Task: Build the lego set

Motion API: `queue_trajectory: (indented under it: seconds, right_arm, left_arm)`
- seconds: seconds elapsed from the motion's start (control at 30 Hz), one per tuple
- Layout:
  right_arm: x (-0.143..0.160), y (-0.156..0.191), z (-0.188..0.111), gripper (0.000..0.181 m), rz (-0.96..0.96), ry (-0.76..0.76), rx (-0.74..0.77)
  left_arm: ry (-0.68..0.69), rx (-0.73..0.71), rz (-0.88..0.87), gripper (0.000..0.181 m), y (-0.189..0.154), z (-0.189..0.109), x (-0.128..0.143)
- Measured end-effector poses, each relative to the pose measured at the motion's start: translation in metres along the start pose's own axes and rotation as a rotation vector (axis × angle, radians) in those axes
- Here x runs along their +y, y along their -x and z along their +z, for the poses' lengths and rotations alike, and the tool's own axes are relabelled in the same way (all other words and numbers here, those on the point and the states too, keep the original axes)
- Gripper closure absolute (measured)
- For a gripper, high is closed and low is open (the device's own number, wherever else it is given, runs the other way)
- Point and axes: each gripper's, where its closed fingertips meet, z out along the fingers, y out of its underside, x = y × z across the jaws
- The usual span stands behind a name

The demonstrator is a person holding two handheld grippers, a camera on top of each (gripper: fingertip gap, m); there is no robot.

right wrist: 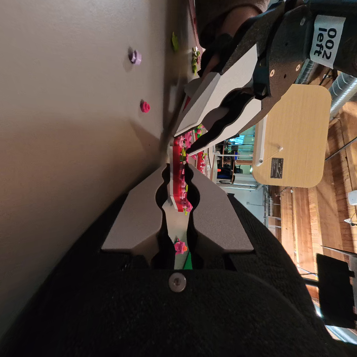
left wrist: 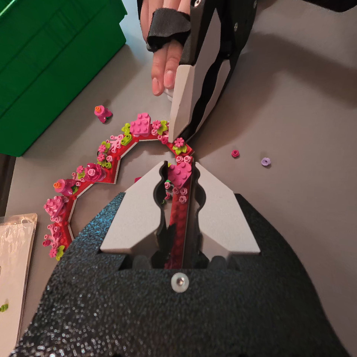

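The lego build is a red arch-shaped frame [left wrist: 110,173] on the grey table, studded with pink hearts, pink flowers and lime leaves. My left gripper [left wrist: 180,163] is shut on the frame's right limb, which runs back between its fingers beside a pink heart [left wrist: 180,173]. My right gripper [left wrist: 178,138] reaches in from the top and is shut on the frame's upper right corner next to a pink flower [left wrist: 179,142]. In the right wrist view the frame [right wrist: 176,152] lies edge-on between the right gripper's [right wrist: 177,165] fingers, and the left gripper [right wrist: 181,144] pinches it from above.
A loose pink bud with an orange tip [left wrist: 102,114] lies left of the arch. A magenta stud [left wrist: 235,153] and a lavender stud [left wrist: 266,161] lie to the right. A green bin [left wrist: 48,67] stands at the far left. A clear bag on paper [left wrist: 15,260] lies at the near left. The tips of both grippers are at nearly the same place. The magenta stud [left wrist: 235,153] lies around 4 cm away from my left fingertips. My right wrist view [right wrist: 144,105] looks at it from another angle.
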Motion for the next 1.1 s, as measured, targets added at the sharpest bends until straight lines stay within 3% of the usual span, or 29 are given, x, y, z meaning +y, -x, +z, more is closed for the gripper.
queue_trajectory:
  seconds: [0.33,0.57,0.73,0.83,0.93,1.03,1.1]
  right_arm:
    - [0.001,0.000,-0.001,0.167,0.015,0.001,-0.004]
    - [-0.001,-0.001,-0.014,0.153,0.032,-0.004,0.014]
    - [0.003,-0.003,-0.035,0.146,0.157,0.017,0.082]
    - [0.014,-0.011,-0.045,0.143,0.284,0.060,0.155]
    - [0.027,-0.029,-0.053,0.142,0.382,0.115,0.269]
    - [0.043,-0.041,-0.062,0.143,0.476,0.183,0.364]
    - [0.051,-0.048,-0.070,0.143,0.532,0.213,0.420]
  left_arm:
    - [-0.004,-0.005,-0.005,0.158,0.001,0.001,-0.002]
    - [0.049,-0.007,0.016,0.157,-0.003,0.005,0.003]
    - [0.054,-0.018,0.025,0.157,-0.004,0.007,0.001]
    - [0.040,0.005,0.000,0.145,-0.008,0.006,-0.004]
    - [-0.045,0.034,-0.045,0.141,-0.011,-0.007,-0.025]
    - [-0.179,0.150,-0.142,0.136,-0.016,-0.040,-0.056]
    - [-0.213,0.120,-0.164,0.133,-0.005,-0.065,-0.062]
